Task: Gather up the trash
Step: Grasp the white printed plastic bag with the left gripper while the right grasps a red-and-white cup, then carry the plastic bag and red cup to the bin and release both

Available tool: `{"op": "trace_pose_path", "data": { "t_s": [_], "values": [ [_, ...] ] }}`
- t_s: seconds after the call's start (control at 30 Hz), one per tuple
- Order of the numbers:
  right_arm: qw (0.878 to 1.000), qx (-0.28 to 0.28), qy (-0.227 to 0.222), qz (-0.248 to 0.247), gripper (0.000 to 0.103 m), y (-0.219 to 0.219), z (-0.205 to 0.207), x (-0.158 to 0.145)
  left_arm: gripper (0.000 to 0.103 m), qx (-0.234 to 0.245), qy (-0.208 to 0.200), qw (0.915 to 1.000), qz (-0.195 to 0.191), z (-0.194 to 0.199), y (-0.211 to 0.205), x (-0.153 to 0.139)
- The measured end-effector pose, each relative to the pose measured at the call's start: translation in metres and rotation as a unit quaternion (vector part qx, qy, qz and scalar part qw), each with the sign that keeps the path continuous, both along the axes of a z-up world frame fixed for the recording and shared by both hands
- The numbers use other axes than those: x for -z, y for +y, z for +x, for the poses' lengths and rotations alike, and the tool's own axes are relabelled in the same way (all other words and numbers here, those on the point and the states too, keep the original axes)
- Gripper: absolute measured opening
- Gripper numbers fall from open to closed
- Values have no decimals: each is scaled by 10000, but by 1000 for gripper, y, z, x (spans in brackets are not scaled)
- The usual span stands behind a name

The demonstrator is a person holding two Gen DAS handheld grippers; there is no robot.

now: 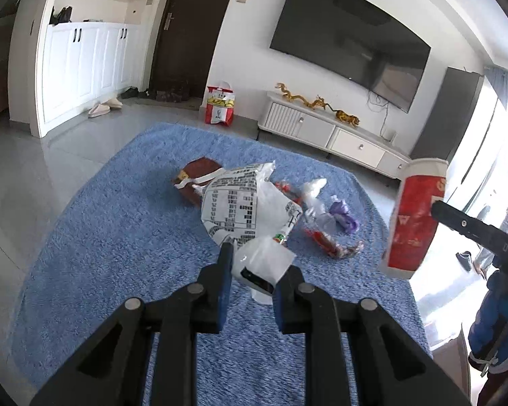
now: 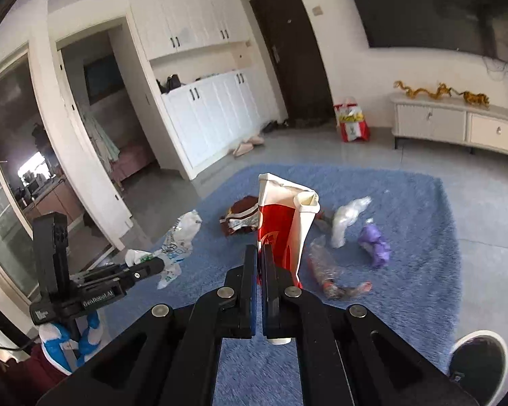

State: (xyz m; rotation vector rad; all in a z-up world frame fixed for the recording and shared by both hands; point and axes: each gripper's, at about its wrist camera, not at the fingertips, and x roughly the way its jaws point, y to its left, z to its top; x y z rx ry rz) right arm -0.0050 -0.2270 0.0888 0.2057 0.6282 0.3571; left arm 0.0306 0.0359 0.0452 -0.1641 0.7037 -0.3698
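- Blue rug [image 1: 118, 237] covers the floor, with loose wrappers scattered at its centre.
- Right gripper [image 2: 261, 253] is clenched on a red paper cup [image 2: 281, 226], raised at twelve o'clock.
- Left gripper [image 1: 257, 264] grasps a white printed plastic bag [image 1: 240, 203], hanging toward twelve o'clock.

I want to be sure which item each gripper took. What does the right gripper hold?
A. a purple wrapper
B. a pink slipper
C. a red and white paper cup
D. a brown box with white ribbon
C: the right gripper is shut on the flattened red and white paper cup, raised above the blue rug.
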Motion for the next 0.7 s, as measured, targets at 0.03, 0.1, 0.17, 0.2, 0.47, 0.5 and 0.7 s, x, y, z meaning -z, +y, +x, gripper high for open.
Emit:
{"op": "trace_pose_path", "data": {
  "t_s": [0.03, 0.1, 0.17, 0.2, 0.47, 0.5, 0.7],
  "values": [
    [10000, 69, -33, -45, 2, -7, -6, -3, 19, 44, -20, 10000, 6, -1, -5, -3],
    [9997, 210, -69, -113, 2, -23, -17, -6, 19, 175, -61, 9998, 35, -6, -17, -9],
    [9990, 393, -78, -206, 2, -43, -29, -7, 19, 379, -108, 9992, 99, -10, -37, -15],
    [9985, 486, -75, -242, 2, -52, -36, -8, 19, 455, -116, 9988, 116, -12, -45, -17],
    [9889, 1413, 118, -438, 2, -137, -84, 5, 19, 1675, -23, 9855, 271, -24, -160, -24],
    [9873, 1512, 150, -457, 2, -146, -89, 8, 19, 1848, 17, 9823, 306, -26, -177, -23],
    [9734, 2205, 416, -461, 2, -206, -111, 36, 19, 2669, 186, 9617, 591, -40, -267, -11]
  ]
}}
